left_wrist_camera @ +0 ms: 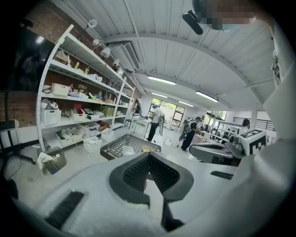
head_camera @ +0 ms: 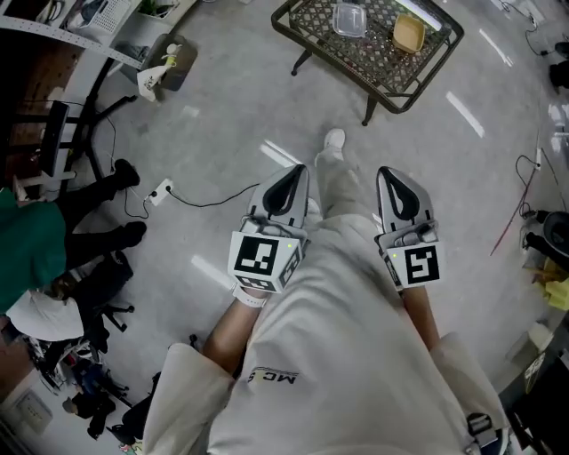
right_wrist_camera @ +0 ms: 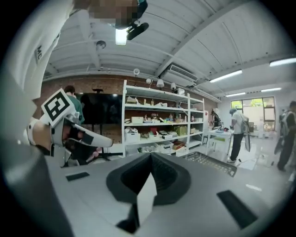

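With my left gripper (head_camera: 297, 171) and right gripper (head_camera: 385, 174) both closed on nothing at my waist, I'd hold them level, since the clear container (head_camera: 349, 19) and yellow bowl (head_camera: 409, 34) sit well ahead on the table (head_camera: 356, 60).

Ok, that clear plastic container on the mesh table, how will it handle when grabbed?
The clear container looks thin-walled and empty, so probably light and slightly flexible when squeezed. Its glossy sides may be slippery. Lying flat on the mesh table, it seems unlikely to roll.
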`<action>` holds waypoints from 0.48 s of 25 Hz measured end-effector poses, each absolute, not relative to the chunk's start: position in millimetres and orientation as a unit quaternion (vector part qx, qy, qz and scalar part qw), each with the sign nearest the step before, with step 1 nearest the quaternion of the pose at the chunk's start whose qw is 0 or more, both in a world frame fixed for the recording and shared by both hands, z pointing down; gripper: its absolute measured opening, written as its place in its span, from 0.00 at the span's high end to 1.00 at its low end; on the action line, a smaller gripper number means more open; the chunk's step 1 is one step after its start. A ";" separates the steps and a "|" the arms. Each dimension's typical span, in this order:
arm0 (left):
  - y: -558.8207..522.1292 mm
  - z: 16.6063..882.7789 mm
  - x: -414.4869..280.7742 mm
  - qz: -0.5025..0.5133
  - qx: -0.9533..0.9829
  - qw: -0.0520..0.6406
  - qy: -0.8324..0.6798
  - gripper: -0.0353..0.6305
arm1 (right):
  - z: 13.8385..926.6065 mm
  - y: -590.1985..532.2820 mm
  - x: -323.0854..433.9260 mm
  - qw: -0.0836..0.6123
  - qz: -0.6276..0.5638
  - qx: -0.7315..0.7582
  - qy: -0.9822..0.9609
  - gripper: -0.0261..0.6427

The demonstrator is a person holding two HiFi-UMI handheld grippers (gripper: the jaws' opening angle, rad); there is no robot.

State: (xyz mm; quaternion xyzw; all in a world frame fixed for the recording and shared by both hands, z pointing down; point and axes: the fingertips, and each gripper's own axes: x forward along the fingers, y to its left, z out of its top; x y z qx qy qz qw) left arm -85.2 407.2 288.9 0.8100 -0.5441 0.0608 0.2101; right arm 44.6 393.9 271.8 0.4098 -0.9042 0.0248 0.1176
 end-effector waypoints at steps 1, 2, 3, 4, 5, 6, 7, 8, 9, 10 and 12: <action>397.3 291.4 -85.7 0.063 0.811 0.213 -0.541 0.91 | 274.8 383.6 45.1 0.109 0.036 0.410 -0.905 0.94; 386.3 294.5 -86.4 0.062 0.812 0.217 -0.538 0.91 | 278.8 372.1 44.8 0.100 0.047 0.408 -0.906 0.94; 374.0 298.0 -87.2 0.061 0.812 0.222 -0.536 0.91 | 283.5 359.2 44.4 0.092 0.054 0.406 -0.907 0.94; 360.5 301.8 -88.0 0.061 0.812 0.227 -0.534 0.91 | 288.6 344.8 44.3 0.088 0.060 0.408 -0.907 0.94; 345.9 305.6 -88.5 0.063 0.813 0.230 -0.532 0.91 | 293.8 329.1 44.6 0.086 0.066 0.412 -0.905 0.94; 330.3 308.9 -88.8 0.067 0.814 0.232 -0.528 0.91 | 298.5 312.5 44.7 0.087 0.073 0.417 -0.902 0.94; 313.7 311.4 -88.8 0.072 0.816 0.234 -0.525 0.91 | 301.9 295.3 44.6 0.088 0.081 0.420 -0.900 0.94; 295.6 312.8 -88.4 0.077 0.817 0.235 -0.521 0.91 | 303.8 277.4 44.5 0.087 0.090 0.422 -0.898 0.94; 275.5 312.8 -87.8 0.082 0.819 0.235 -0.517 0.91 | 304.3 258.4 44.9 0.085 0.098 0.424 -0.896 0.94; 254.1 311.5 -86.7 0.088 0.821 0.233 -0.513 0.91 | 303.8 238.9 46.2 0.084 0.103 0.426 -0.895 0.94; 210.7 305.7 -83.8 0.094 0.825 0.228 -0.508 0.91 | 303.9 201.1 50.8 0.090 0.109 0.431 -0.891 0.94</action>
